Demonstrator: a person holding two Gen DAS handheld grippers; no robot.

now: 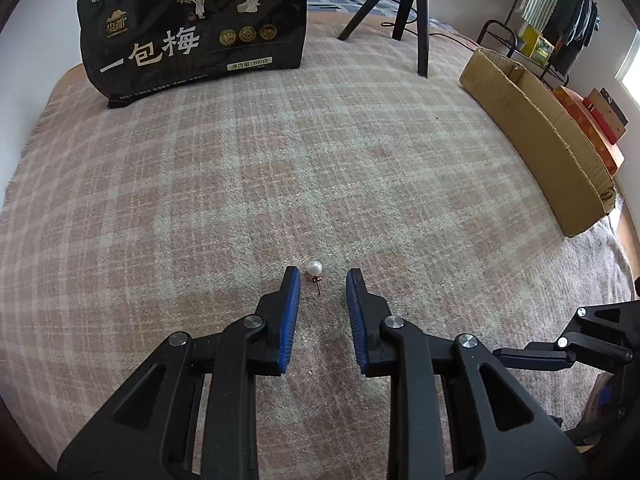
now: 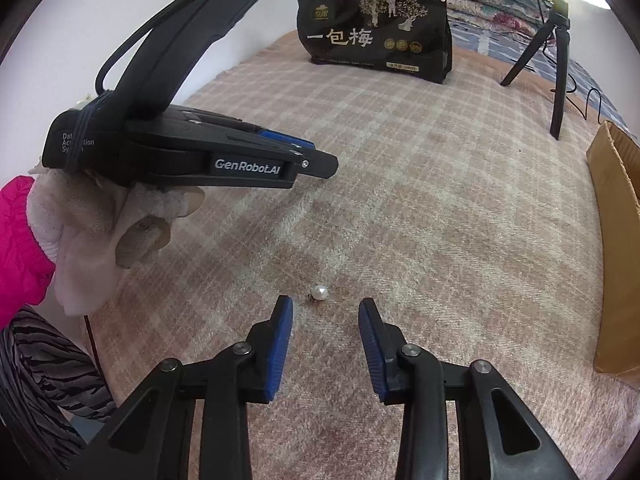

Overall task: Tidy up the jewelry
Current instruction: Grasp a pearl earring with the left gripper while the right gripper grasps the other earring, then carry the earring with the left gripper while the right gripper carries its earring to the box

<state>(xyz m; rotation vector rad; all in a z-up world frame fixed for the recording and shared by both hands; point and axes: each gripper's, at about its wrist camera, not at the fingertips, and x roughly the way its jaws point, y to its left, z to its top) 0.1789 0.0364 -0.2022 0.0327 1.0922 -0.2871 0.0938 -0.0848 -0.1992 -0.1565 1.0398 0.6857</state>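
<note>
Your bed (image 1: 400,168) carries a pink-and-cream plaid blanket (image 1: 200,200), and everything sits on that. At its right edge stands a long cardboard box (image 1: 532,128). At the far end a black snack bag (image 1: 192,24) stands upright; its big pale characters read 一包梅, a small tag below reads 500 and three gold seals sit beside them. A black tripod (image 1: 408,8) stands to the right of the bag.

Your left gripper (image 1: 323,276) shows in the right wrist view with "GenRobot.AI" printed on its side, held in your gloved left hand (image 2: 120,224) below a pink sleeve (image 2: 20,240). Its fingers (image 1: 294,280) stand narrowly apart with nothing clamped. A pearl earring (image 1: 314,269) lies on the blanket just beyond and between the tips, nearer the left one; the pearl points away from you, the post back towards you, its long axis roughly along the fingers.

Your right gripper (image 2: 326,306) stands a little wider, also holding nothing. Another pearl earring (image 2: 319,292) lies on the blanket just ahead of its tips, its fitting to the pearl's left.
</note>
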